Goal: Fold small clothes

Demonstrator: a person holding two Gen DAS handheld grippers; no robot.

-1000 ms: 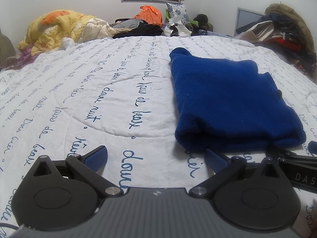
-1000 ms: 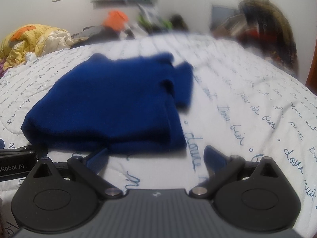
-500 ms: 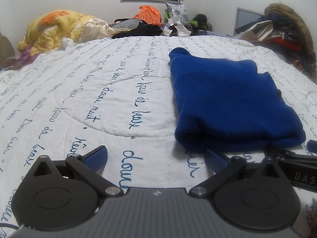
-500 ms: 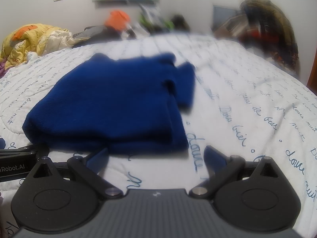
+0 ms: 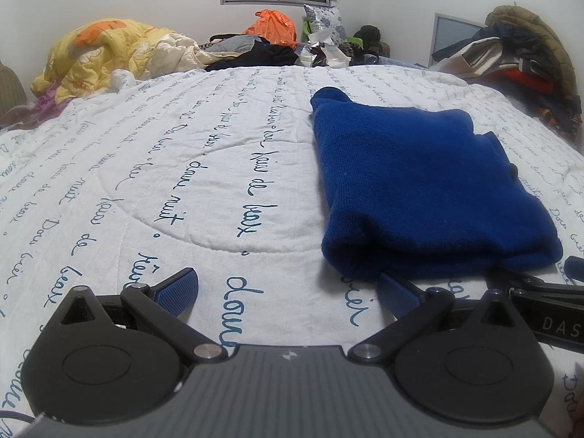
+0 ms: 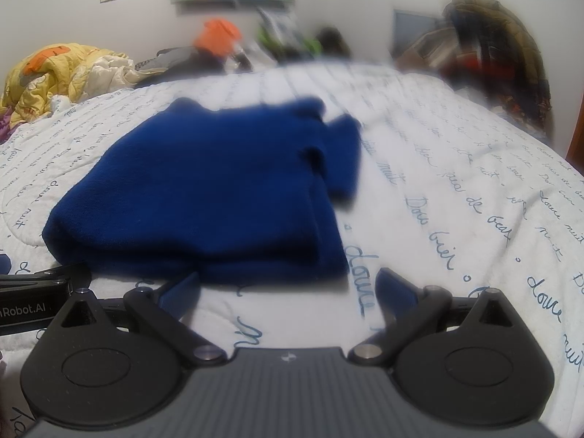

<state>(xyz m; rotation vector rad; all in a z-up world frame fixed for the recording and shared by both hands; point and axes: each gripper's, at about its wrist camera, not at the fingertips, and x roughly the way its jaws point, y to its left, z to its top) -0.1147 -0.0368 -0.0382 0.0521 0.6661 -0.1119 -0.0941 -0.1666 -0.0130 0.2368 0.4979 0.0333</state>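
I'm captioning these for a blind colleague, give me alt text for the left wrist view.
A folded blue fleece garment lies on a white quilt printed with blue cursive writing, just ahead and right of the open left gripper. Piled bedding and clothes line the far wall.

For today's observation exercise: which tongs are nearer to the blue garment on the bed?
Right, by a small margin. The right tongs sit open directly before the blue garment, at its near edge. The left tongs are open too, offset to its left, with only one finger at its corner.
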